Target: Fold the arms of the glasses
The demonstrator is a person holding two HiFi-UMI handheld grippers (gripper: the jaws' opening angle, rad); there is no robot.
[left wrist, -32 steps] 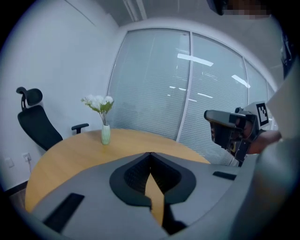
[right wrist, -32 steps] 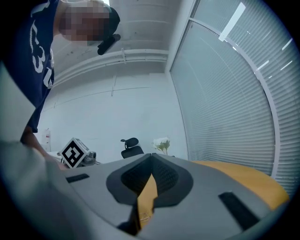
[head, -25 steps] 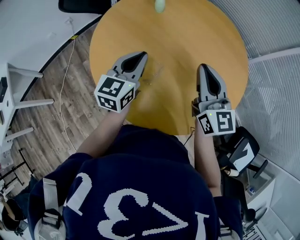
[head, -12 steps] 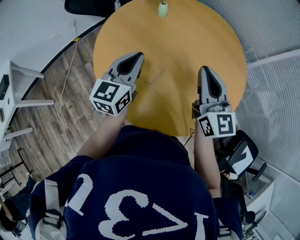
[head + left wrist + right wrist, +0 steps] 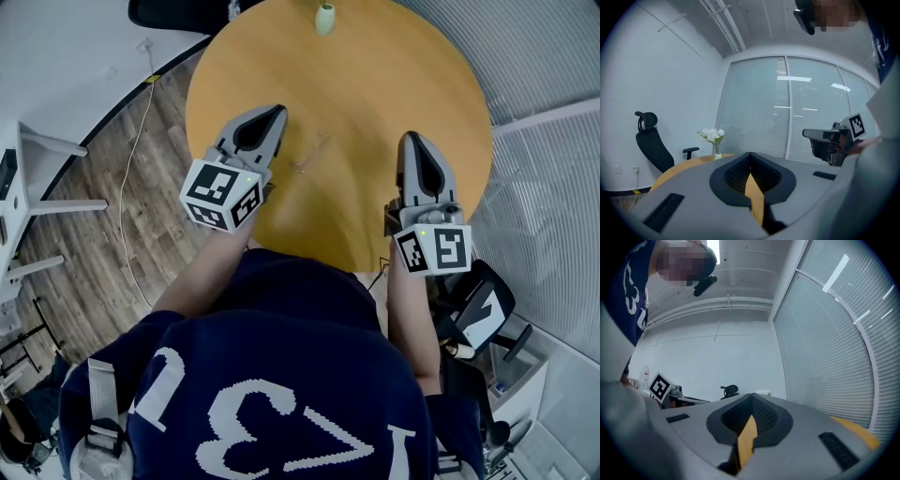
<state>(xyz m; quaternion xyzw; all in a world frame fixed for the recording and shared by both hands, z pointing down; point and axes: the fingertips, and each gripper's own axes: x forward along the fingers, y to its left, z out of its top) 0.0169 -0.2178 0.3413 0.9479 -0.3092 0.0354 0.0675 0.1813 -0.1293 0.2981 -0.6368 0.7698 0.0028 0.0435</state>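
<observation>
Glasses (image 5: 313,150): only a faint, clear trace on the table (image 5: 375,84), too small and pale to tell how the arms lay.
Vase (image 5: 324,19): cut off by the head view's top edge.
Office chair (image 5: 178,11): cropped by the same edge, only a dark strip showing.
Table's near rim: hidden under the person's torso (image 5: 281,375) and forearms.
Left gripper (image 5: 278,110): its own grey body blocked the tabletop below in its view.
Right gripper (image 5: 410,139): likewise; a pale shape (image 5: 761,392) beyond its tips was too small to name.
</observation>
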